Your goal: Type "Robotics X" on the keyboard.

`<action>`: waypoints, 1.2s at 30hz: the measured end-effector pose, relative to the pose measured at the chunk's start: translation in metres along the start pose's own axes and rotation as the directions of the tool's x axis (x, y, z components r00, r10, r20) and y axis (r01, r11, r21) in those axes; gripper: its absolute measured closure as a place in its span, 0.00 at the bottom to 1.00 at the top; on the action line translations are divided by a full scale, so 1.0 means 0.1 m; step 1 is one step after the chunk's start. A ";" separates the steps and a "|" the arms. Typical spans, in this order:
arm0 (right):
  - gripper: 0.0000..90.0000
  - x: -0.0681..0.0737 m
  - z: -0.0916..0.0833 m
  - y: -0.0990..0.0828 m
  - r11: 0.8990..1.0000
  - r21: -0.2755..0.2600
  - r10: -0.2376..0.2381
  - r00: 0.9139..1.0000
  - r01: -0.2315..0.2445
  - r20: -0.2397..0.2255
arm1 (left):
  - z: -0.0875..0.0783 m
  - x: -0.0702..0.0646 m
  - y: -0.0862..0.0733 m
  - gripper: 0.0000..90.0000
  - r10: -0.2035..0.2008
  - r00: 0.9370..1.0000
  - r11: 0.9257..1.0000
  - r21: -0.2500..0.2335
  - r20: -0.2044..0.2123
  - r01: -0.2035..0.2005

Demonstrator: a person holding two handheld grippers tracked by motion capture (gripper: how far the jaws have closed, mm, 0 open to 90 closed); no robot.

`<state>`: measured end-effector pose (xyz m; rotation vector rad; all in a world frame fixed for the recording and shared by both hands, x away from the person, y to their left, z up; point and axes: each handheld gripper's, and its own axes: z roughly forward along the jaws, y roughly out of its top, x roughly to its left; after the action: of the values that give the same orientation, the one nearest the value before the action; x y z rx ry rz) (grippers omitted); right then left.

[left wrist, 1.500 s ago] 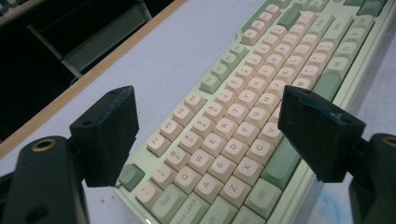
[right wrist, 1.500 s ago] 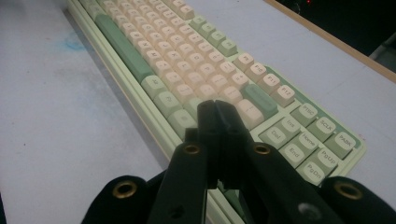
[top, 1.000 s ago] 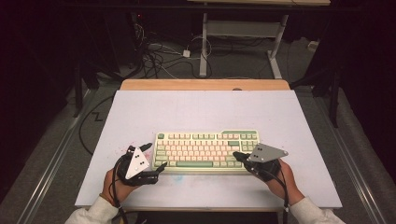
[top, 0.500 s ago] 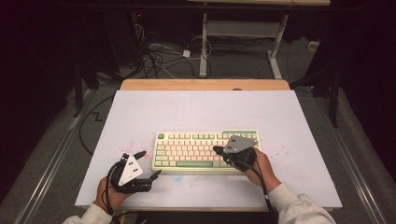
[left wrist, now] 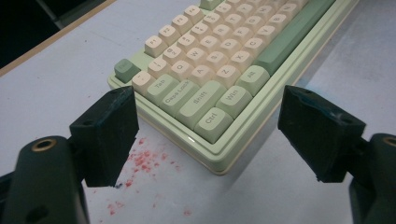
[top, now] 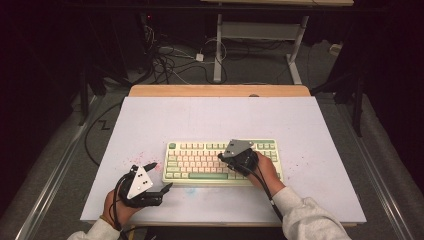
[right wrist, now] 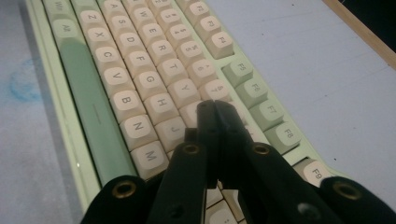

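- Left gripper [left wrist: 205,135]: jaws wide apart, nothing between; keyboard [left wrist: 224,70] corner just beyond its fingers, Ctrl and Shift legends readable here.
- Right gripper [right wrist: 215,109]: jaws closed together, empty, over the middle keys.
- Keyboard [top: 222,161]: pale green case, cream matte caps.
- Table [top: 210,115]: white, red-speckled.
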<state>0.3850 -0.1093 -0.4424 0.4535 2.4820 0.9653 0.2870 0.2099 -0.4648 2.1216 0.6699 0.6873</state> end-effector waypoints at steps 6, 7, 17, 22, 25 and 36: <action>1.00 -0.02 0.08 0.01 1.000 0.026 0.004 1.000 -0.004 0.008 | 0.00 0.00 0.00 0.22 0.002 1.000 1.000 0.004 0.000 -0.002; 1.00 -0.02 0.09 0.02 0.999 0.033 -0.004 1.000 0.004 0.006 | 0.00 0.00 0.00 0.22 0.001 1.000 1.000 0.003 0.000 -0.001; 1.00 -0.01 0.16 0.06 0.998 0.060 -0.016 1.000 0.015 0.009 | 0.00 0.00 0.00 0.22 0.000 1.000 1.000 0.004 0.004 0.000; 1.00 -0.02 0.18 0.06 0.996 0.083 -0.014 1.000 0.014 0.002 | 0.00 0.00 0.00 0.22 0.003 1.000 1.000 0.008 0.005 -0.003; 1.00 -0.02 0.14 0.06 0.997 0.072 -0.011 1.000 0.011 -0.001 | 0.00 0.00 0.00 0.22 -0.001 1.000 1.000 0.005 0.003 0.001; 1.00 -0.01 -0.06 0.06 0.999 -0.021 0.028 1.000 -0.028 0.009 | 0.02 -0.01 0.00 0.22 -0.009 1.000 1.000 0.010 0.011 0.009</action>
<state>0.3837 -0.1090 -0.4342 0.4859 2.4609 0.9972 0.2876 0.2082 -0.4662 2.1286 0.6781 0.6683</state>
